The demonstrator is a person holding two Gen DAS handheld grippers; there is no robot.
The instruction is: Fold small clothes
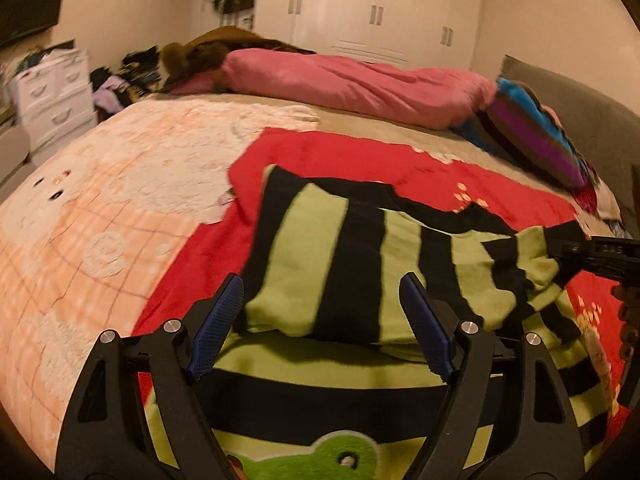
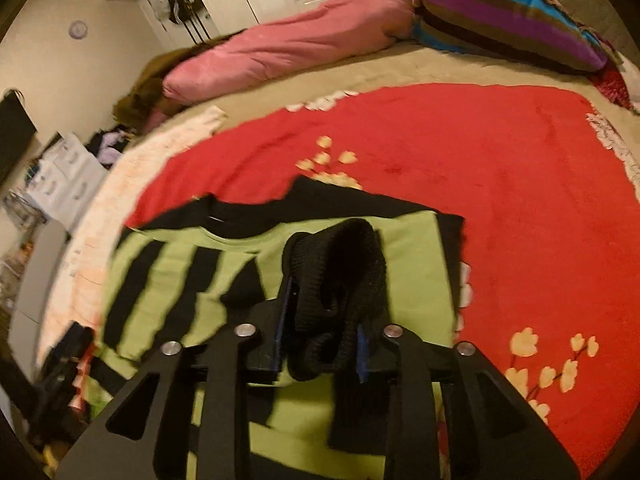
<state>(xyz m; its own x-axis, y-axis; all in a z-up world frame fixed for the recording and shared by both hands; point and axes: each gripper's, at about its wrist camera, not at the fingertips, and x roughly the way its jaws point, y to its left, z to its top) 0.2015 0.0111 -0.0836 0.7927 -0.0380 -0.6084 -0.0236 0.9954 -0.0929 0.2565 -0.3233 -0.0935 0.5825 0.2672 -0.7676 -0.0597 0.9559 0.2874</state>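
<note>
A small green-and-black striped sweater (image 1: pixel 360 264) lies on a red blanket (image 1: pixel 320 156) on the bed, its far side folded over the body. A green frog patch (image 1: pixel 320 456) shows near its front. My left gripper (image 1: pixel 320 304) is open and empty, just above the sweater's near fold. My right gripper (image 2: pixel 324 312) is shut on the sweater's black knitted cuff (image 2: pixel 340 272) and holds the sleeve over the sweater (image 2: pixel 168 280). It also shows in the left wrist view (image 1: pixel 560 252) at the right edge, clamping the sleeve end.
A pink duvet (image 1: pixel 360 84) lies rolled along the far side of the bed. A striped blue-purple cushion (image 1: pixel 532 132) sits at the back right. A peach patterned blanket (image 1: pixel 100 220) covers the left. White drawers (image 1: pixel 52 92) and a clothes pile stand by the left wall.
</note>
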